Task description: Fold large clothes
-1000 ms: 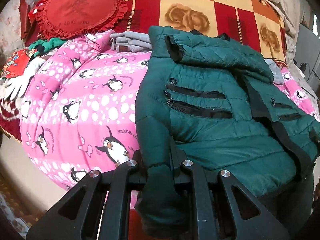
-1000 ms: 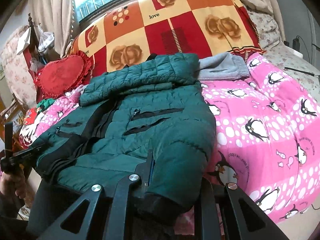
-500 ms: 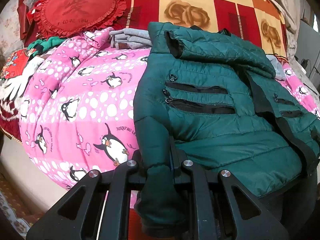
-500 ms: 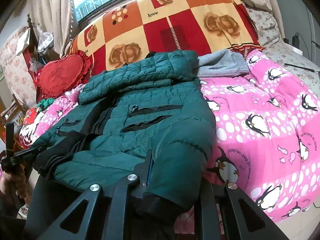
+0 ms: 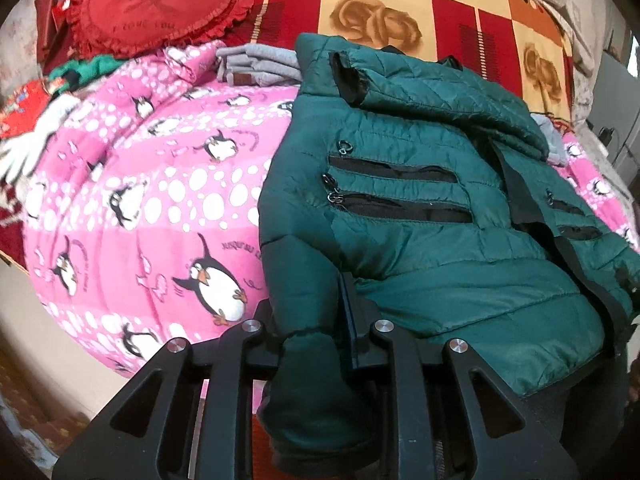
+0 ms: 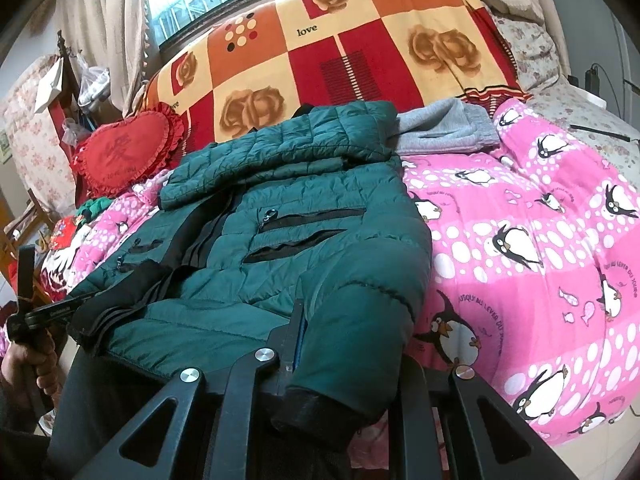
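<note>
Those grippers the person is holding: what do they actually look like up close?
Each gripper, left and right, is matt black, with angular linkage arms that have triangular cut-outs and round silver pivot bolts. A thin blue strip edges one flat finger. The left one's black handle shows in the right view.

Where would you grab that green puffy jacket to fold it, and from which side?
By a sleeve cuff at the near edge, coming from the bed's foot. The green jacket lies flat, front up, its sleeves trailing toward that edge, so the cuffs hang free there.
</note>
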Demonstrator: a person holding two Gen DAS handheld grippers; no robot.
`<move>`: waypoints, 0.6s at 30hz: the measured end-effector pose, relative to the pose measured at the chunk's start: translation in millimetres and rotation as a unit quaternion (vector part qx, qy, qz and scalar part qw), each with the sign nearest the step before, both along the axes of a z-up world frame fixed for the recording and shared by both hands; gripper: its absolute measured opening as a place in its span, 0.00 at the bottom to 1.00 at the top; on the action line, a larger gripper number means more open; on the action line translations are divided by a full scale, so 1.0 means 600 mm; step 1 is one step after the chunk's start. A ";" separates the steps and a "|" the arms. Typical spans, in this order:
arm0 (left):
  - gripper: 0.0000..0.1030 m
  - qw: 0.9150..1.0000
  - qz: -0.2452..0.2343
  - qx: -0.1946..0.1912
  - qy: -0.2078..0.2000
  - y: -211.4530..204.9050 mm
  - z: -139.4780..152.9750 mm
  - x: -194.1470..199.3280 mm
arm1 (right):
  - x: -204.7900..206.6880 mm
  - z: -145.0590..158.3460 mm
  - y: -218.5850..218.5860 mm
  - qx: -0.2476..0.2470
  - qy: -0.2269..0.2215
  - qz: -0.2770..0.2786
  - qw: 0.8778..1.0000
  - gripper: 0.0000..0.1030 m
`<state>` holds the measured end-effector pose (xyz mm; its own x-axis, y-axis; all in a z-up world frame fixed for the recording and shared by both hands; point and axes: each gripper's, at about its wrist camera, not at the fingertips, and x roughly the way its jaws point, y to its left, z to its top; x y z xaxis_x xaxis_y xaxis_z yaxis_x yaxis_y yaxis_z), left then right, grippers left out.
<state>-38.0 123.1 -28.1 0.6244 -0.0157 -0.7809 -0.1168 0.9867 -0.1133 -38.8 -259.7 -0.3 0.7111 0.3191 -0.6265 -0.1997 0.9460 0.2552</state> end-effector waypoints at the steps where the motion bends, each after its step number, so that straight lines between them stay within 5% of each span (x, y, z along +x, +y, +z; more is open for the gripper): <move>1: 0.18 1.000 -0.001 -0.013 0.002 0.004 -0.002 0.001 | 0.000 0.001 0.001 0.000 -0.001 0.000 1.000 0.15; 11: 0.12 0.997 -0.005 -0.072 -0.037 0.035 0.041 -0.029 | -0.023 0.033 0.009 -0.031 -0.032 0.011 0.999 0.15; 18: 0.12 0.989 -0.008 -0.125 -0.084 0.070 0.095 -0.074 | -0.059 0.071 -0.007 0.004 -0.058 0.024 0.998 0.15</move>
